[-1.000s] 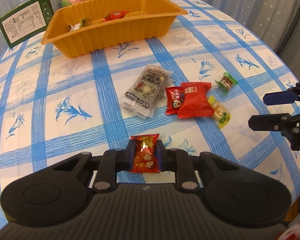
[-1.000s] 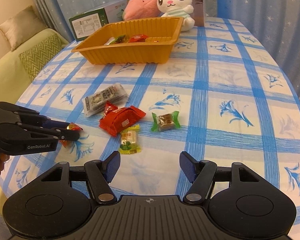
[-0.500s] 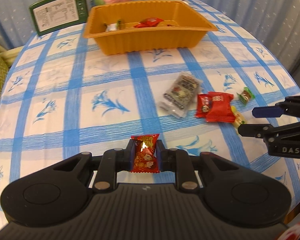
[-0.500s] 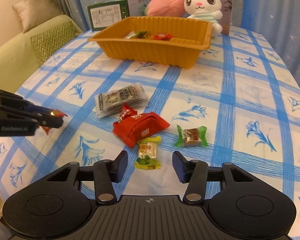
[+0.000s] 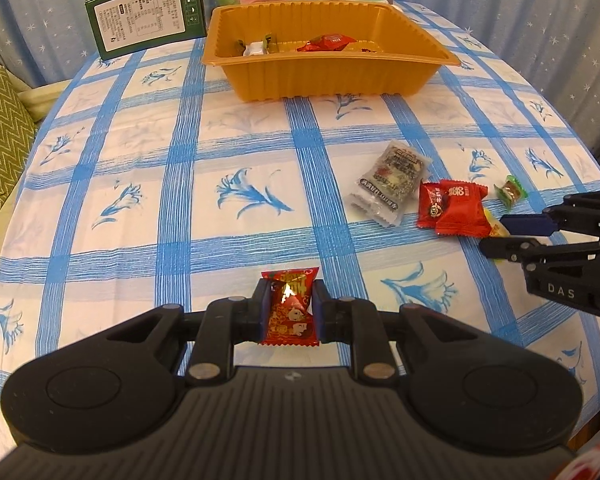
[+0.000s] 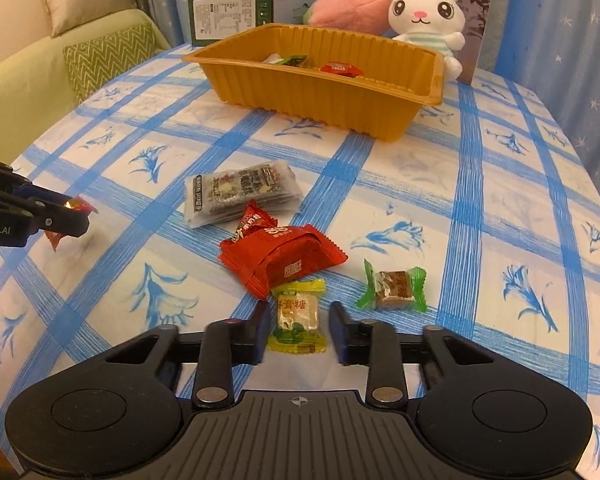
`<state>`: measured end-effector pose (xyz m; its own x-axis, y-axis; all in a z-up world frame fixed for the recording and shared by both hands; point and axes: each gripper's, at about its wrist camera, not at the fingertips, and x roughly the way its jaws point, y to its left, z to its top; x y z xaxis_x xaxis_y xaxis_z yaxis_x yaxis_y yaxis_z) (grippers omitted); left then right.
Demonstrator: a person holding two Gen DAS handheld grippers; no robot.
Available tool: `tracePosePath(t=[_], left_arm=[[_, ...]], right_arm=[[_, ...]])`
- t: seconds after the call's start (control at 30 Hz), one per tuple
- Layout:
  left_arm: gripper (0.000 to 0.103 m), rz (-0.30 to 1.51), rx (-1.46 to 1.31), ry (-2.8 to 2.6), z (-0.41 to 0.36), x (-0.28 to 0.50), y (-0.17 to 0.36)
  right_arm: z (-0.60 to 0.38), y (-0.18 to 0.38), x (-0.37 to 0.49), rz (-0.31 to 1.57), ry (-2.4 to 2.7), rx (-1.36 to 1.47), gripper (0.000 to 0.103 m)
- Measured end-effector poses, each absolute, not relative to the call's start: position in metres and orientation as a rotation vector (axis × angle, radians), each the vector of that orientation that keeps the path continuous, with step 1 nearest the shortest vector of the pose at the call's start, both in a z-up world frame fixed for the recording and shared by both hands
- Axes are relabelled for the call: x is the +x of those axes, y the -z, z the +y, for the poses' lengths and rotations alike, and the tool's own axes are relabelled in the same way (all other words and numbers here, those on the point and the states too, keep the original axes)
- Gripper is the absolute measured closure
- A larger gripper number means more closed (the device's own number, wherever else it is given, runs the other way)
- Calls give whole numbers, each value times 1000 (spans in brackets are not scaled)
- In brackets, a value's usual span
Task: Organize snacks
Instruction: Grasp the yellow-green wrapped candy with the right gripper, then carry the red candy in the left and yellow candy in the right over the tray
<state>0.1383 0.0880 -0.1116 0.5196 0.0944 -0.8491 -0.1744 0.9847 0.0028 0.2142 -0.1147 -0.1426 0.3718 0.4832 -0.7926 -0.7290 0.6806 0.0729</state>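
Observation:
My left gripper (image 5: 288, 292) is shut on a small red candy (image 5: 290, 312) and holds it a little above the blue-checked tablecloth. My right gripper (image 6: 298, 312) is low over the table, its jaws closing on a yellow-wrapped candy (image 6: 298, 316) that lies between the pads. A red packet (image 6: 284, 260) sits just beyond it, and a green-wrapped candy (image 6: 394, 288) lies to the right. A grey packet (image 6: 240, 194) lies further back. The orange tray (image 6: 320, 76) at the far side holds a few sweets. In the left wrist view the right gripper (image 5: 496, 232) reaches in from the right.
Behind the tray stand a green box (image 5: 148, 12), a white plush rabbit (image 6: 424, 24) and a pink plush (image 6: 352, 8). A sofa with a zigzag cushion (image 6: 108, 56) is left of the table. The table edge curves close on both sides.
The right gripper's jaws have come together around the yellow candy as it sank toward the table. The left gripper kept hold of the red candy and drifted left.

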Motion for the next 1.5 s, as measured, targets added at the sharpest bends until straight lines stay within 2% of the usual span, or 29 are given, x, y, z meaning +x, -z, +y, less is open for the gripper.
tracePosePath(t=[0.47,0.9,1.5], left_arm=[[84,998,-83,-156,88,139,104],[84,928,-80,-140,90,149,73],[84,780,-23,-105,100,223,20]], right_arm=[[-132,126,214,914,-767,-279,81],[-175,85,231,933,-711,-63,81],[-158,26,305,800,-766,53,81]])
